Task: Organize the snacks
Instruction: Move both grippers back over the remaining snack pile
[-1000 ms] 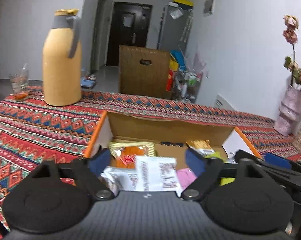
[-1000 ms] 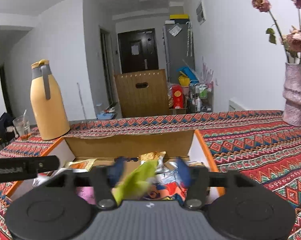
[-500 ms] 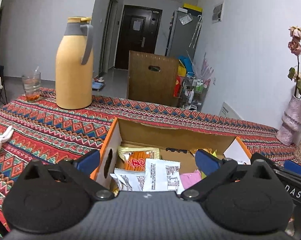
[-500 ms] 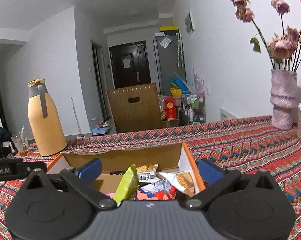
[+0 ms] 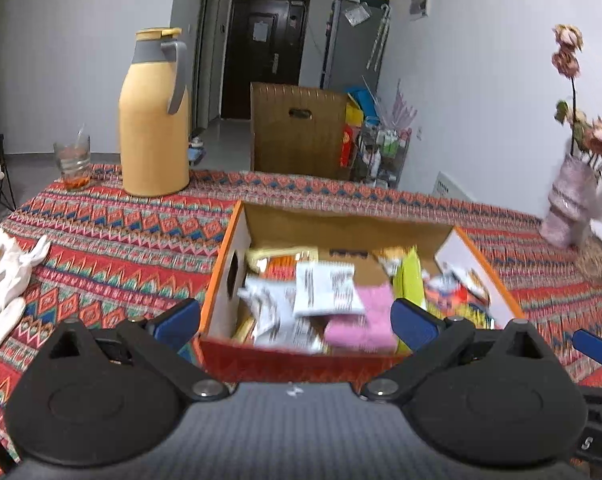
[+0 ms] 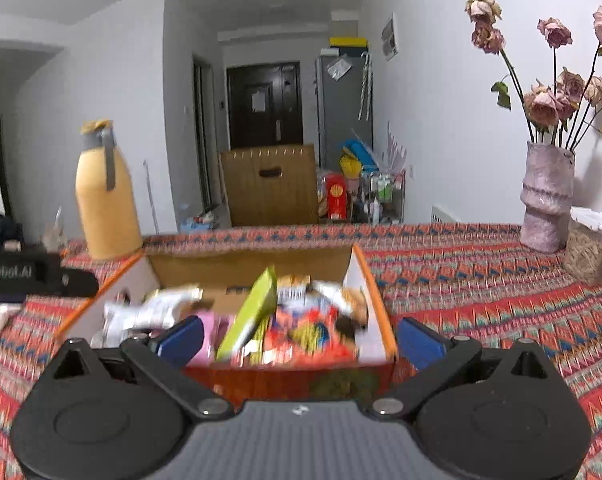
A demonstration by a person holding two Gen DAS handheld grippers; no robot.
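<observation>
An orange-rimmed cardboard box (image 5: 229, 256) (image 6: 375, 292) sits on the patterned table, filled with several snack packets. Among them I see a white packet (image 5: 325, 288), a pink one (image 5: 365, 316), a green one (image 6: 253, 312) standing on edge and a red-orange one (image 6: 309, 332). My left gripper (image 5: 297, 322) is open, pulled back above the box's near wall, nothing between its blue fingers (image 5: 179, 320). My right gripper (image 6: 301, 338) is open too, above the near wall, holding nothing. Part of the left gripper's body shows at the left of the right wrist view.
A yellow thermos jug (image 5: 155, 116) and a glass (image 5: 73, 160) stand at the far left. A white cloth (image 5: 5, 276) lies at the left edge. A pink vase of dried flowers (image 6: 547, 196) and a container (image 6: 591, 248) stand far right.
Both grippers opened wide and let their packets go into the box, the white one on the left, the green one on the right. Both then drew back toward the near wall.
</observation>
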